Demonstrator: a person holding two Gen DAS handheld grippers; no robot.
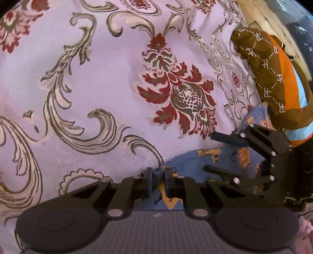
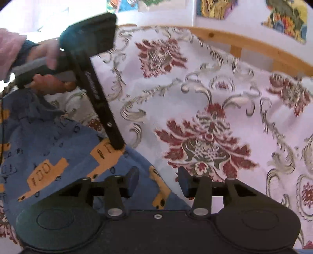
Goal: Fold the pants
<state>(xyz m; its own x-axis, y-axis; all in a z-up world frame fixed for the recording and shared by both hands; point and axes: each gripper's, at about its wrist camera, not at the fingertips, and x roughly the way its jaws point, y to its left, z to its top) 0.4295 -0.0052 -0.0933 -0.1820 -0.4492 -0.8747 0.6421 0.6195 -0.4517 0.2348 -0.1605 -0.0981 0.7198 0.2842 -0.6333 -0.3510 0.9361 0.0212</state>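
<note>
The pants (image 2: 58,156) are blue with orange vehicle prints and lie on a pale lilac bedspread (image 2: 195,88) with red and grey floral patterns. In the left wrist view my left gripper (image 1: 158,181) is shut on an edge of the pants (image 1: 195,162), with fabric pinched between its pads. My right gripper (image 1: 210,152) shows there at the right, open over the pants. In the right wrist view my right gripper (image 2: 158,183) is open just above the pants' edge, holding nothing. The left gripper (image 2: 117,145) reaches down onto the pants there.
A brown garment with "PF" print and orange and light-blue stripes (image 1: 270,78) lies at the bedspread's right edge. A wooden bed frame (image 2: 244,45) runs along the far side, with a white wall and colourful pictures (image 2: 283,17) behind.
</note>
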